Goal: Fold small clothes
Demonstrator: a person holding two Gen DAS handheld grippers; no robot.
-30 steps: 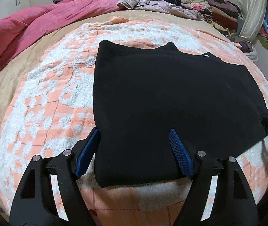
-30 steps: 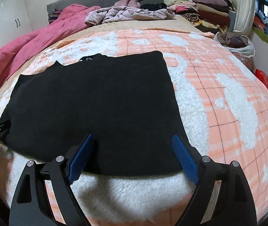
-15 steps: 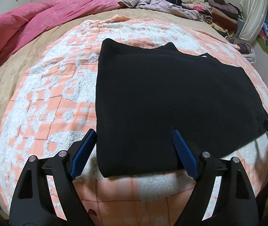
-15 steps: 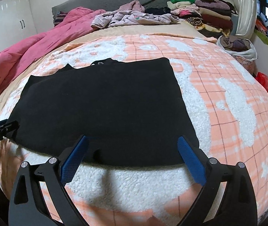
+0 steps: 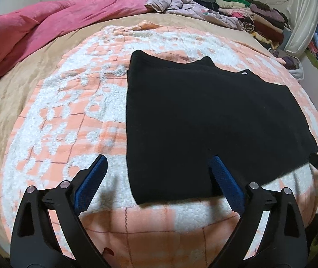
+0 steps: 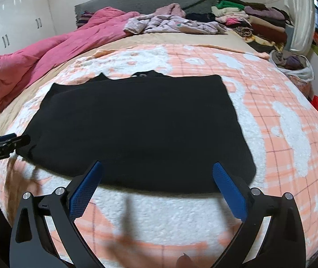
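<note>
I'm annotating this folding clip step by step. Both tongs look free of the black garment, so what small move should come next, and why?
Probably bring the left tongs down onto the near left corner of the black garment. It lies flat on the peach blanket, the left jaws are opening with nothing pinched, and the right tongs stand open, so another fold likely starts with a fresh pinch.

no legible text; small white lettering on left gripper [image 6: 2,145] body, too blurred to read.
</note>
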